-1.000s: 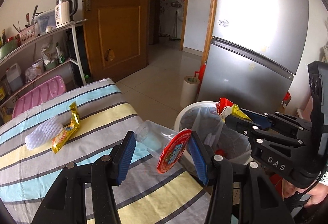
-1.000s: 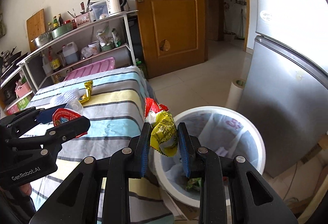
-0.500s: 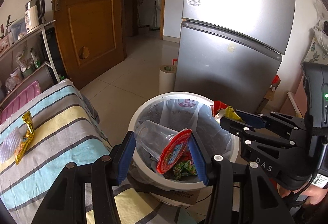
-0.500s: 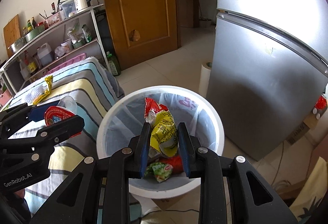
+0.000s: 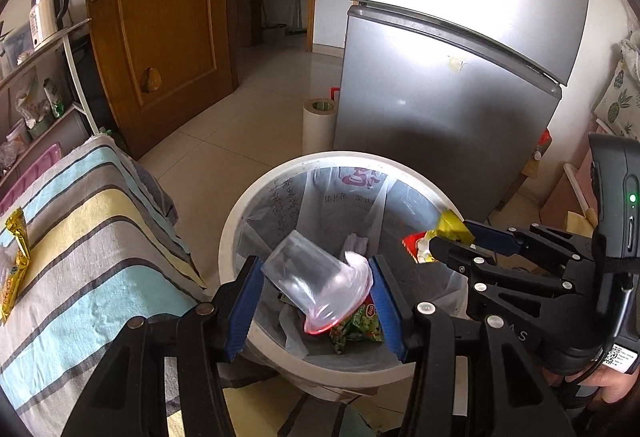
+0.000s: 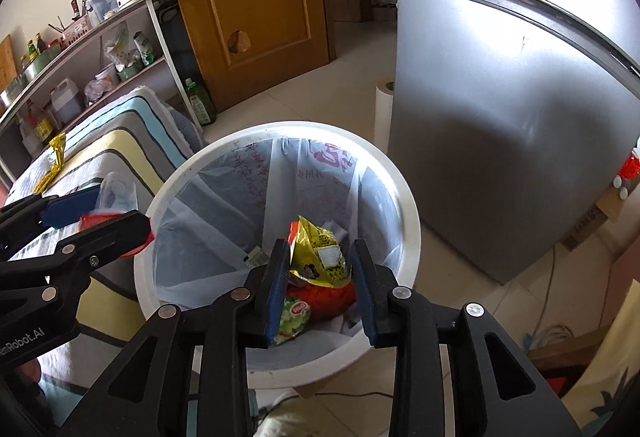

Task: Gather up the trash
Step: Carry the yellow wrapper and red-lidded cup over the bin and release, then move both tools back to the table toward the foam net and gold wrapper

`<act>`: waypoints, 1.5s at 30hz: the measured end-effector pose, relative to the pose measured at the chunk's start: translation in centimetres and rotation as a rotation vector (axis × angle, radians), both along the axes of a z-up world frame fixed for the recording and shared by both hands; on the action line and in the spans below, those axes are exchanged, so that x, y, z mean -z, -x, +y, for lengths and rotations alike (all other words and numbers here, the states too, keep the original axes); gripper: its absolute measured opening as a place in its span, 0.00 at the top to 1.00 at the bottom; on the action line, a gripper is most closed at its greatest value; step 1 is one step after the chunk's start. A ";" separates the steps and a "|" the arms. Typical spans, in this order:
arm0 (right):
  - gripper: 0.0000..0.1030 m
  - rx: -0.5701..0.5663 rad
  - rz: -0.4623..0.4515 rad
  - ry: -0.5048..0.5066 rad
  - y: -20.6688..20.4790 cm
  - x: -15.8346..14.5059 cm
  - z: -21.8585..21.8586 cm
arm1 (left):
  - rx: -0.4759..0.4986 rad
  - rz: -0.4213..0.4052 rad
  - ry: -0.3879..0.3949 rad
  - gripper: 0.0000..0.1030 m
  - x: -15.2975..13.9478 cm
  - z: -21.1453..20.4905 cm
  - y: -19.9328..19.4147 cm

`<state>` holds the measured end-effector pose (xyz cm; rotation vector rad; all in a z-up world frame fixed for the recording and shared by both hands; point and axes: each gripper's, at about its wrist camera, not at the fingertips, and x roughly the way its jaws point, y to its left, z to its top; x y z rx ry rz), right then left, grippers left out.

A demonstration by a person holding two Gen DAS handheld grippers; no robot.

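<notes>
Both claws have swung off the striped bed (image 5: 92, 237) and now hang over the white bin (image 6: 276, 133), which a second ago lay ahead and to the side of them. That puts the trash where it can simply drop, so the carrying part looks done and only the release is left.

The right claw (image 6: 320, 277) was pinching a yellow snack wrapper (image 6: 320, 257); its jaws are opening now. The wrapper is between them, leaning on the left pad with a gap on the right, so I judge it free and about to fall. It stands roughly upright, long axis running up and away from the claw, red torn end topmost.

The left claw (image 5: 316, 301) is half spread and pinches a clear plastic cup (image 5: 316, 281) across its red-rimmed mouth. The cup's long axis tilts up and to the left of the claw, closed base farthest out, mouth nearest and lowest.

A gold wrapper (image 5: 16, 261) stays on the bed, far left of the left claw, still to be collected.
</notes>
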<state>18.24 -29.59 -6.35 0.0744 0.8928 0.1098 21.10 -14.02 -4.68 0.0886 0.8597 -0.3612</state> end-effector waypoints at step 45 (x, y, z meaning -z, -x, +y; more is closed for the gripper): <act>0.51 -0.107 -0.176 -0.036 5.1 -7.2 11.1 | -0.281 -0.171 0.034 0.41 -7.0 15.6 8.2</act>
